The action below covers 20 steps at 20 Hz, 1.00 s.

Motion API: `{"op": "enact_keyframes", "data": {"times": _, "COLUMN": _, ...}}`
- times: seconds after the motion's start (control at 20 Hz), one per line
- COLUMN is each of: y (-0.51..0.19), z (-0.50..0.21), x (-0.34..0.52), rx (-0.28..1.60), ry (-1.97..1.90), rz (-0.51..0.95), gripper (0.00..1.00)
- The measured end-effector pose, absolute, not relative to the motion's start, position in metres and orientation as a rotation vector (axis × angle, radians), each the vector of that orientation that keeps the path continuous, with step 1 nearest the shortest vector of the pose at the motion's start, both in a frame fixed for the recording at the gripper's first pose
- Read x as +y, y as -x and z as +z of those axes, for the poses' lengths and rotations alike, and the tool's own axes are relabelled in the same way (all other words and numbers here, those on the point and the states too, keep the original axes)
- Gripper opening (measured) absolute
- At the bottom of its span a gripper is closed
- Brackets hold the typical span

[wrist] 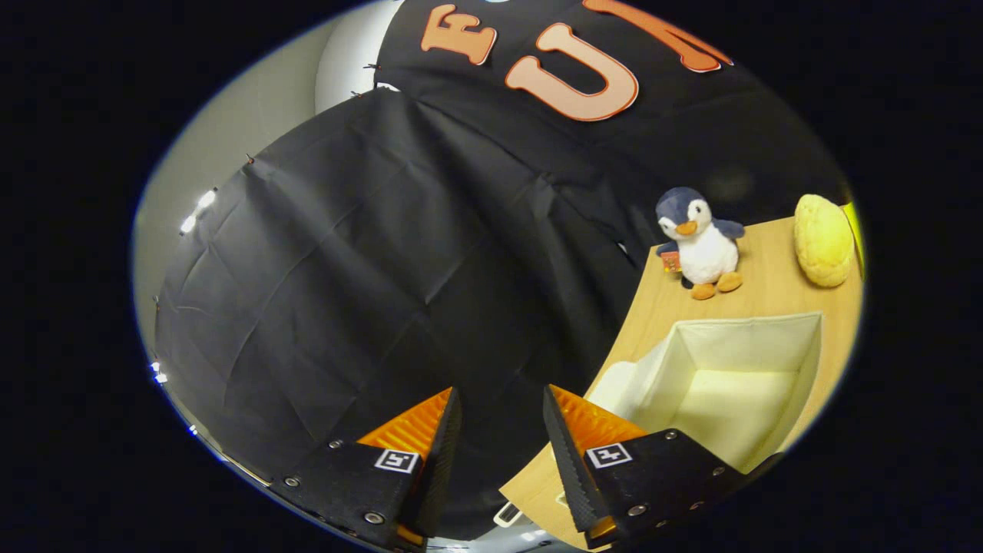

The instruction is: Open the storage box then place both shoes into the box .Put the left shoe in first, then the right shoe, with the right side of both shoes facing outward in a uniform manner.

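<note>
Here's the claw point(499, 399) up in the air, its two wedge-shaped fingers point(441, 445) held apart with a clear gap and nothing at all between them, ribbed pads facing each other, a square printed marker on each finger's housing. Straight ahead of the tips hangs the creased black cloth wall point(369, 253), soft folds running down it. Off to the right of the right finger, and just beyond it, sits the cream fabric storage box point(729, 376), a soft-sided rectangular bin with its top open and the pale, smooth inner walls and floor showing; its lid flap looks folded out on the near-left side, close by the right fingertip. The box rests on a light wooden tabletop point(760, 296) with a smooth, fine grain. Further beyond the box, a small plush penguin point(703, 246) stands upright, fuzzy dark-blue head, white belly, orange beak and feet. To the right of the penguin, well apart from the fingers, lies a rounded, pitted yellow bun-shaped object point(823, 240)
</note>
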<state>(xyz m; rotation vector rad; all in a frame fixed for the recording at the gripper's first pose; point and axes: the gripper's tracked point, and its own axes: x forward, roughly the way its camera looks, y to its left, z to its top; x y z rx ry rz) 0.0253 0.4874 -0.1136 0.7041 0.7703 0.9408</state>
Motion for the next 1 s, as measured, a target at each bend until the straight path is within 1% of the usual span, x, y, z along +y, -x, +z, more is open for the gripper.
{"op": "enact_keyframes", "data": {"times": 0.2, "y": -0.056, "z": -0.106, "x": 0.431, "rx": 0.667, "ry": -0.603, "rz": 0.815, "gripper": 0.81}}
{"op": "enact_keyframes", "data": {"times": 0.3, "y": -0.060, "z": -0.115, "x": 0.401, "rx": 0.650, "ry": -0.547, "rz": 0.755, "gripper": 0.88}}
{"op": "enact_keyframes", "data": {"times": 0.5, "y": -0.054, "z": -0.143, "x": 0.330, "rx": 0.670, "ry": -0.451, "rz": 0.638, "gripper": 0.96}}
{"op": "enact_keyframes", "data": {"times": 0.8, "y": -0.039, "z": -0.210, "x": 0.227, "rx": 0.764, "ry": -0.296, "rz": 0.448, "gripper": 0.98}}
{"op": "enact_keyframes", "data": {"times": 1.0, "y": -0.025, "z": -0.261, "x": 0.178, "rx": 0.855, "ry": -0.235, "rz": 0.350, "gripper": 0.98}}
